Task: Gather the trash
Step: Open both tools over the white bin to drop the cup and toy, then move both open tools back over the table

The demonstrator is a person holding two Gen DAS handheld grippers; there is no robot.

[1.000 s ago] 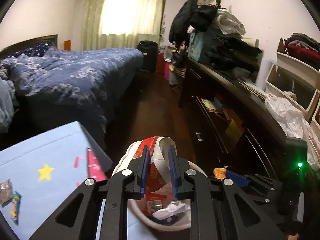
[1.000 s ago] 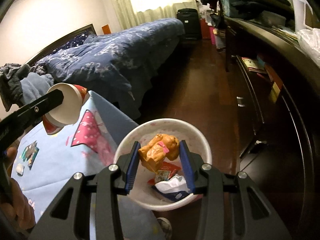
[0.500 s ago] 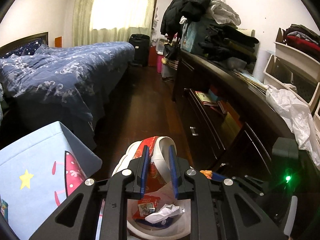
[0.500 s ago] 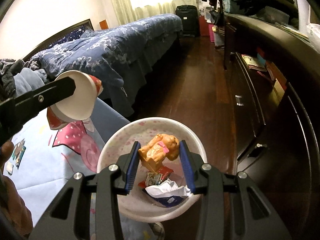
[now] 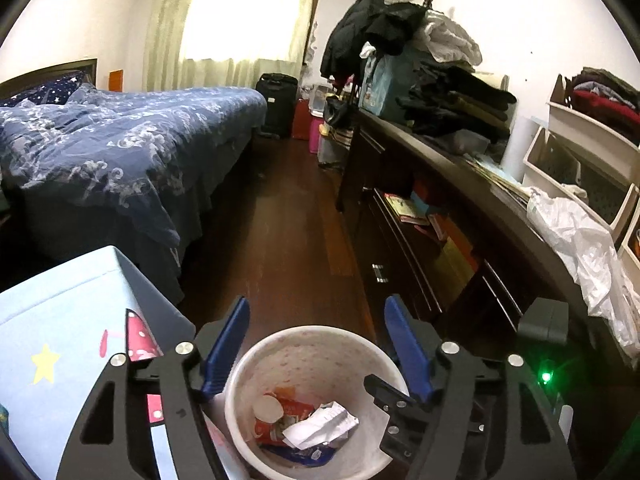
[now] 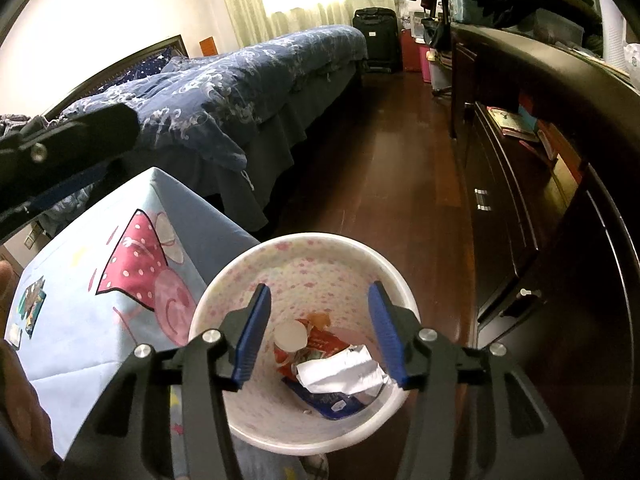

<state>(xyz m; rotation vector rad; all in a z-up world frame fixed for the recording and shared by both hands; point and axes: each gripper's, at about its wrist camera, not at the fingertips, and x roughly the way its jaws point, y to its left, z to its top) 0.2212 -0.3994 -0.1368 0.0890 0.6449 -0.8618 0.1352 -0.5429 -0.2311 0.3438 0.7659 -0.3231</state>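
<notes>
Dim room, backlit by the window (image 5: 244, 20)
I see blown-out curtain glare, dark cabinet (image 6: 560, 200) shadows, curved fisheye edges

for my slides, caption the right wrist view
Open right gripper above the floral bin, red cup and crumpled paper inside.

Bin (image 6: 280, 258): smooth plastic, white w/ pink floral print, slight sheen.
Cup (image 6: 294, 338): paper, red print, matt white base.
Wrapper (image 6: 340, 372): crumpled, white, foil-like gloss.
Floor (image 5: 296, 240): dark wood, polished, reflective.
Box cover (image 5: 60, 320): pale blue cloth, matt.
Duvet (image 5: 120, 148): soft blue printed cloth.
Gripper pads (image 5: 224, 344): blue, matt; frames black plastic, metal screws.
</notes>
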